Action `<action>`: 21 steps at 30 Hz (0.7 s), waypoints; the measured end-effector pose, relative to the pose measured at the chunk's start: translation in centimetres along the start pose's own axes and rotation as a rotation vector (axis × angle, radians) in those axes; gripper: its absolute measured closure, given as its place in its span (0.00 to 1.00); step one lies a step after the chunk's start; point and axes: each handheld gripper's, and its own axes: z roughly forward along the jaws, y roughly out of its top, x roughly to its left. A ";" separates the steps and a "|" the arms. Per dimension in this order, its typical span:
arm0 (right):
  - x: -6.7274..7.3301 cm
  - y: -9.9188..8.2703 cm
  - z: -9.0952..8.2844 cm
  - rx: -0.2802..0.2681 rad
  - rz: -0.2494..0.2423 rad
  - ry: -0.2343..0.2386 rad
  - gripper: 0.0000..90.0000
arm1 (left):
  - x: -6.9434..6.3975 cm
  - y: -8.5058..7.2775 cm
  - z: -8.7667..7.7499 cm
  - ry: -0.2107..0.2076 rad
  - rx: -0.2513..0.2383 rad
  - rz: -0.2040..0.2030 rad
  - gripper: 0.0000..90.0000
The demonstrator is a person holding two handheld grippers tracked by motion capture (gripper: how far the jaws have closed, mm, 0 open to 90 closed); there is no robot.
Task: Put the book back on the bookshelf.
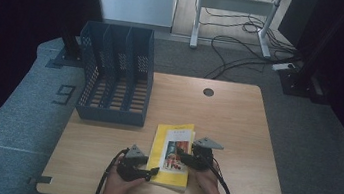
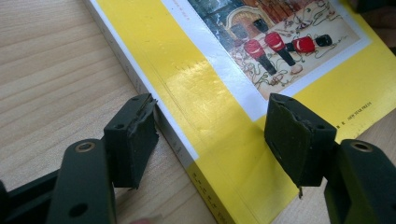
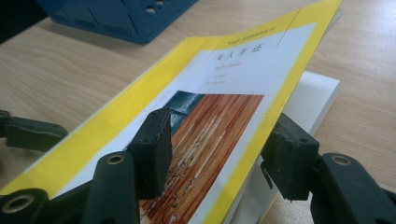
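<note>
Dark blue perforated plastic file rack (image 1: 116,77) with three slots stands at far-left corner of light wooden table (image 1: 238,118), open side up; its blue corner (image 3: 126,16) shows in right gripper view. Round dark cable hole (image 1: 208,92) near far edge. Grey carpet floor (image 1: 315,146) around table. Black cables (image 1: 246,51) trail past white metal desk frame (image 1: 235,7) behind.

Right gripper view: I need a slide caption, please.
Right gripper straddles the lifted yellow cover's edge of a book on the wooden table.

One yellow book (image 1: 171,155), one blue file rack (image 1: 115,74) with three slots, two grippers.
</note>
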 end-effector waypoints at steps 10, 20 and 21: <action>-1.1 -0.3 0.6 0.003 0.049 0.018 0.44 | 0.0 0.0 0.0 -0.003 -0.001 -0.001 0.37; -1.0 0.2 -0.1 -0.042 0.015 0.043 0.61 | 0.1 0.0 0.0 -0.003 -0.002 -0.002 0.37; -1.0 0.2 -0.2 -0.049 0.011 0.048 0.62 | 0.1 0.0 0.0 -0.003 -0.002 -0.002 0.37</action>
